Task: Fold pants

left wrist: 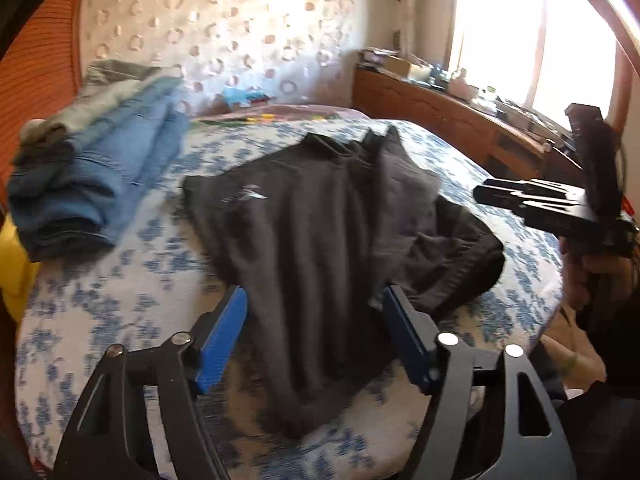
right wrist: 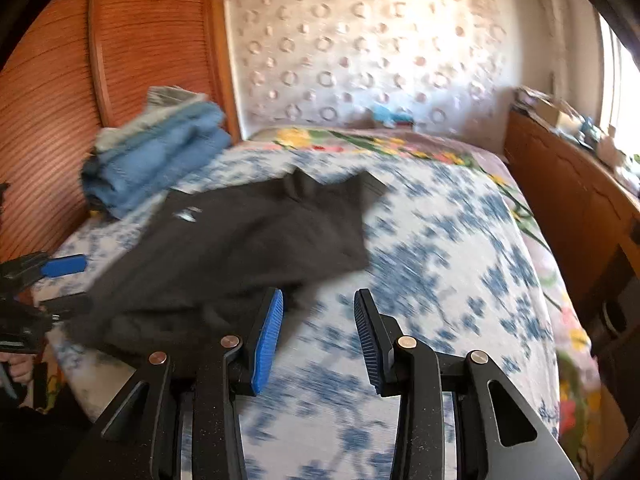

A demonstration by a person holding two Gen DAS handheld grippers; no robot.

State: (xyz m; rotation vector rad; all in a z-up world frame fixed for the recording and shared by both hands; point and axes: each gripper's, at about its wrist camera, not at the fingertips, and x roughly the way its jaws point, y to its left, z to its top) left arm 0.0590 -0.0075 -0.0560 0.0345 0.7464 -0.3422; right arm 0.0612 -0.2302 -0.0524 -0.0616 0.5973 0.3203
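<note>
Dark grey pants (left wrist: 320, 216) lie folded over and rumpled on the bed, with a small white logo near the far left. They also show in the right wrist view (right wrist: 240, 240). My left gripper (left wrist: 314, 296) is open and empty, just above the near edge of the pants. My right gripper (right wrist: 318, 300) is open and empty, above the bedspread just right of the pants' near corner. The right gripper shows in the left wrist view (left wrist: 532, 200) at the right. The left gripper shows in the right wrist view (right wrist: 52, 280) at the left edge.
The bed (right wrist: 440, 240) has a blue and white floral cover. A stack of folded blue jeans and other clothes (left wrist: 100, 168) sits at the back left, also in the right wrist view (right wrist: 152, 152). A wooden wardrobe (right wrist: 120, 40) stands left. A cluttered wooden dresser (left wrist: 460, 112) runs along the right.
</note>
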